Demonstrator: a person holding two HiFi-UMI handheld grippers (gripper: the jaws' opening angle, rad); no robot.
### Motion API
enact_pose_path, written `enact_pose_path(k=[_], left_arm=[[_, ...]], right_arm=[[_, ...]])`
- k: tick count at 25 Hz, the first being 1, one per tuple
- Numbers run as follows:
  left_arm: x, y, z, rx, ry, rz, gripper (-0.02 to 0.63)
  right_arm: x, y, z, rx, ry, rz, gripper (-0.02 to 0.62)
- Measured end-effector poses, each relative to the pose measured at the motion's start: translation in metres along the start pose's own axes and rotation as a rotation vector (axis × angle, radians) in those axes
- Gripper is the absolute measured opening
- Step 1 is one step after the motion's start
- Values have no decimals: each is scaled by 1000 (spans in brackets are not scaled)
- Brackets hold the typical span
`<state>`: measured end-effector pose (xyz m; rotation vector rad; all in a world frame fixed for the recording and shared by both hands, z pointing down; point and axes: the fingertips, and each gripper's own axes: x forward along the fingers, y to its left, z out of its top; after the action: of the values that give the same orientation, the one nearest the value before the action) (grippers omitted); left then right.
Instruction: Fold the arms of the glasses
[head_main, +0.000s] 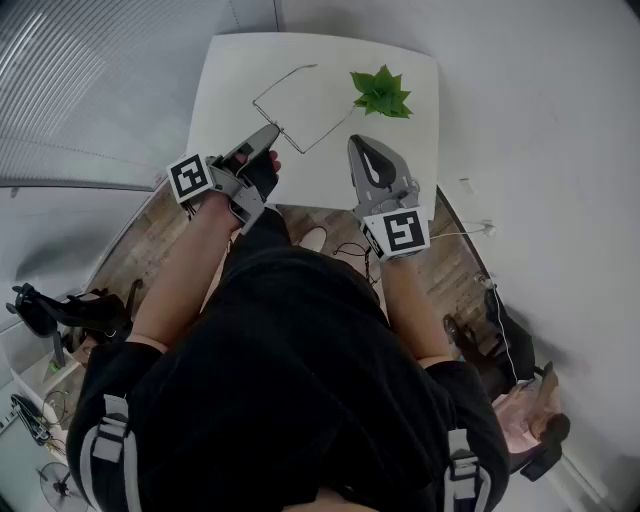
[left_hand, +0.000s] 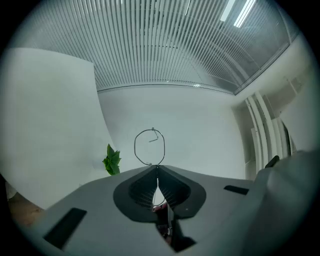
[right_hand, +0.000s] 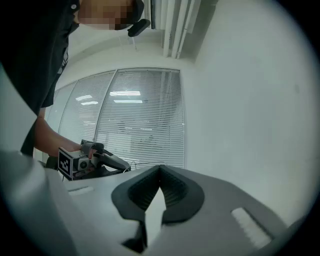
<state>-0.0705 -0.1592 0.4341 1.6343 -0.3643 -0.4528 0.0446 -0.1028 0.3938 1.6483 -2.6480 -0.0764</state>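
The wire glasses (head_main: 268, 115) are gripped by the closed jaws of the left gripper (head_main: 272, 130), over the middle of the white surface (head_main: 230, 75). The right gripper (head_main: 358, 142) is seen near them, jaws shut on nothing. Bare surface is left towards the left edge, and a green plant (head_main: 381, 92) is set by the far right edge.

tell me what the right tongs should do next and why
Probably ease the right tongs forward against the arm of the glasses that sticks out beside them, to swing it inward. The left tongs pinch the thin wire frame at its corner, and the right ones are shut and empty, so they can push.
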Motion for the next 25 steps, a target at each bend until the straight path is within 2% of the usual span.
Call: enact_pose_path(k=[6,16,23,25], left_arm=[[0,-3,-3,-5,3,-4,14],[2,-3,-5,-15,12,3,14],[0,-3,-7,-17,34,27,14],[1,-2,-7,-18,39,28,14]], right_arm=[[-2,-3,-4,20,7,-9,11],[0,-15,-24,5,73,-46,11],[10,-22,-34,-103,151,-61,14],[13,-26,-38,-146,175,-67,34]])
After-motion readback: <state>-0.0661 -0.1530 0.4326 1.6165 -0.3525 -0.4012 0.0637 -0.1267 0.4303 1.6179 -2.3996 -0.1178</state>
